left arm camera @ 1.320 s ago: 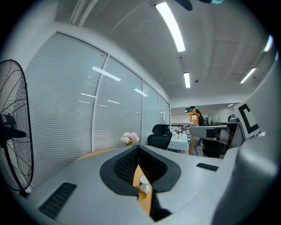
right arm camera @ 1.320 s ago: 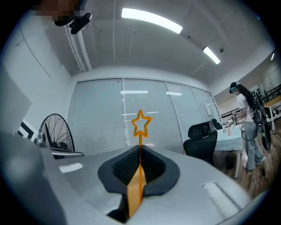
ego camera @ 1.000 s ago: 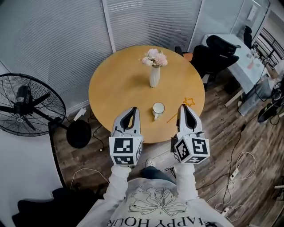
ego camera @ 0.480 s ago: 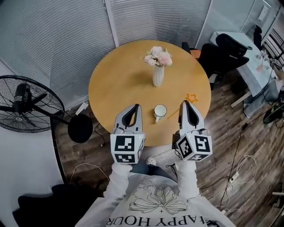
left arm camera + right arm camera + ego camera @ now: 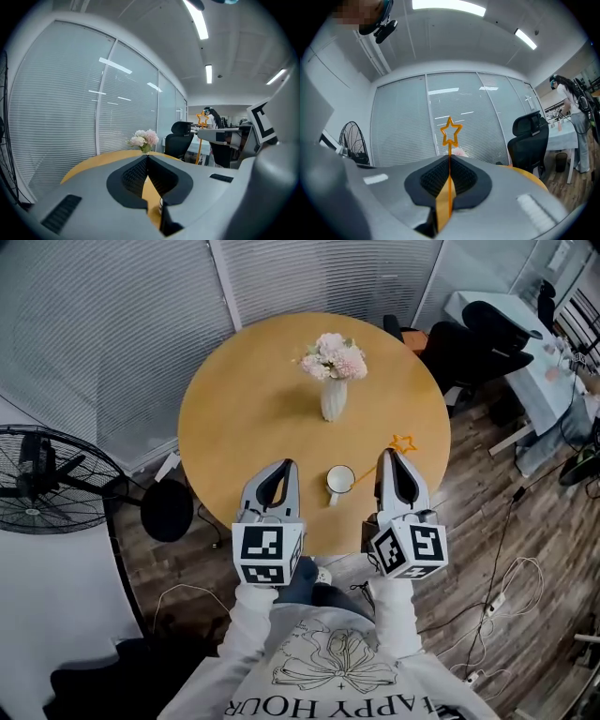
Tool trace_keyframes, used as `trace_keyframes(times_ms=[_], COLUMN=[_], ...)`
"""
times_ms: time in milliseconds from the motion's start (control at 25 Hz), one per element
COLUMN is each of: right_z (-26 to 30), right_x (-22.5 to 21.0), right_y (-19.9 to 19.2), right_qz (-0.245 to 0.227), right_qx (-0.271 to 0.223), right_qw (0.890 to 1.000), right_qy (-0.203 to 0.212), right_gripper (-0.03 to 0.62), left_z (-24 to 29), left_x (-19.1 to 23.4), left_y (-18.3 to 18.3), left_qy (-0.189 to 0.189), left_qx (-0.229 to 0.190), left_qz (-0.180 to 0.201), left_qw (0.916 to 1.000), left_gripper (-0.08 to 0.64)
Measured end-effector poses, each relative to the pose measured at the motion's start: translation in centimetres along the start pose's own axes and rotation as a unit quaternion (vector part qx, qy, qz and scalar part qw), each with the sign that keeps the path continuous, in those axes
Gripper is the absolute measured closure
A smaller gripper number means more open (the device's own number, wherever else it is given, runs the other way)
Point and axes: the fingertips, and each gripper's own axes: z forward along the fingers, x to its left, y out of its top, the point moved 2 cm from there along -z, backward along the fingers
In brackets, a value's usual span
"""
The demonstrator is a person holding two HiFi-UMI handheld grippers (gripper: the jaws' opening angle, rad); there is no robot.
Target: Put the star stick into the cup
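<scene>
Clamping the star stick (image 5: 450,149) shut-jawed, the right gripper (image 5: 392,460) should centre it over the cup (image 5: 339,479) before releasing.

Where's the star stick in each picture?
Head view: the star stick pokes out past the right gripper, right of the cup.
Left gripper view: right of centre, upright, near the black chair.
Right gripper view: dead centre, held between the jaws.
All share: the pink flowers.

one cup (image 5: 339,480), one star stick (image 5: 450,132), one vase (image 5: 333,400)
</scene>
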Motion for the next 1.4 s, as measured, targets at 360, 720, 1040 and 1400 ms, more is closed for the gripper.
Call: trace_keyframes(times_ms=[360,720,1040,1400], right_z=[3.9,6.2,7.0,7.4], right_x=[-1.3,-2.6,-3.9,-5.0], right_y=[-2.2,-6.3,-9.2,-12.8], right_qz=[0.007,0.019,0.033,0.067], right_qx=[0.022,0.060,0.083,0.098], right_qw=[0.999,0.997,0.994,0.990], right_qy=[-0.024,-0.044,-0.062,-0.075], right_gripper=[0.579,0.580,0.580,0.579], left_z=[5.2,8.7,10.5,11.6], left_x=[1.4,2.5,2.7,3.6], left_y=[-0.9,-3.4,-6.1,-8.8], left_qy=[-0.031,-0.052,-0.068,-0.071], left_qx=[0.028,0.063,0.093,0.118], left_qz=[-0.003,-0.011,-0.019,-0.031], left_qw=[0.9991,0.9966,0.9932,0.9899], left_gripper=[0.554,0.554,0.554,0.554])
